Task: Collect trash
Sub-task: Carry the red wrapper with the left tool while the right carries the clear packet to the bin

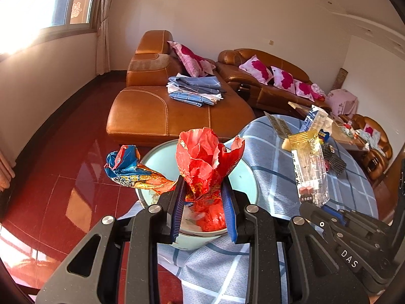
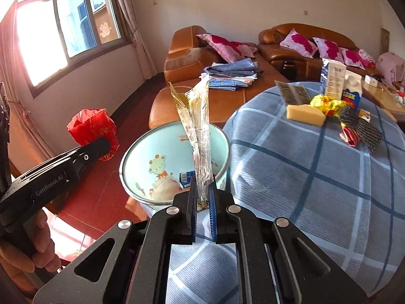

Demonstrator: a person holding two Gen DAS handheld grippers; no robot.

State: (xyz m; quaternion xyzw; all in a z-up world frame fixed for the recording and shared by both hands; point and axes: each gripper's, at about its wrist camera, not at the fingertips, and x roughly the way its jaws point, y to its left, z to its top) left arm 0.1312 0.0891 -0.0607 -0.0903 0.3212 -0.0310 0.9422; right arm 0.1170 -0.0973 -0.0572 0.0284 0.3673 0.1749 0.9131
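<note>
The left gripper's (image 1: pixel 203 197) fingers clamp two crumpled wrappers, one red wrapper (image 1: pixel 206 162) and one blue-orange wrapper (image 1: pixel 134 169), above the pale bin (image 1: pixel 243 177). The right gripper's (image 2: pixel 203 202) fingers pinch one clear gold-topped wrapper (image 2: pixel 198 131) upright over the bin's rim. Both point downward, side by side. On the bench (image 2: pixel 316 177) stand two cartons (image 2: pixel 341 83).

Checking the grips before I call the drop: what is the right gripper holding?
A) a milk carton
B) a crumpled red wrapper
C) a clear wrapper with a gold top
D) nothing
C: the right gripper is shut on the clear gold-topped wrapper, standing up in front of the pale blue trash bin; the red wrapper is in the left gripper.
</note>
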